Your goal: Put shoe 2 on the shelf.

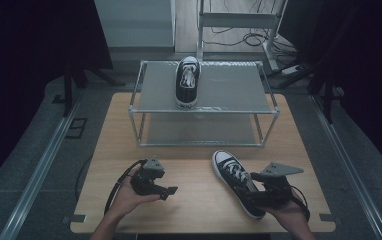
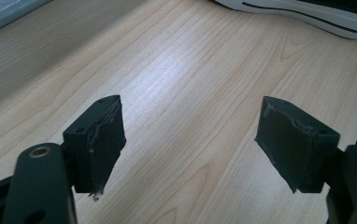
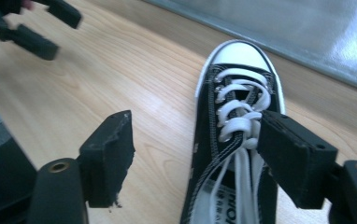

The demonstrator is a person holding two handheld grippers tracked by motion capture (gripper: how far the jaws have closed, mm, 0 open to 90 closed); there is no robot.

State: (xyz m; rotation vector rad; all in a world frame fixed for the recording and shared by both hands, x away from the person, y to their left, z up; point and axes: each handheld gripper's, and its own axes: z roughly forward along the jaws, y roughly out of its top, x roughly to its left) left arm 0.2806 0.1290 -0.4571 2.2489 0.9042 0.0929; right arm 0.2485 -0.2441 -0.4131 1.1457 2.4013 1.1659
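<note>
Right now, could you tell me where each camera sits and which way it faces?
High view: above the person's side, facing forward and down on the table, rack and near shoe; both forearms show.
Left gripper view: on the left gripper, looking along its fingers across the table.
Right gripper view: on the right gripper, looking along its fingers at the near shoe.
Shared: all show that shoe.

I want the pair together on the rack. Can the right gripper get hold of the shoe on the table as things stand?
Probably yes. The right gripper hangs over the shoe with its jaws apart, one on each side of the laces, nothing between. The left gripper stays off to the side.
</note>
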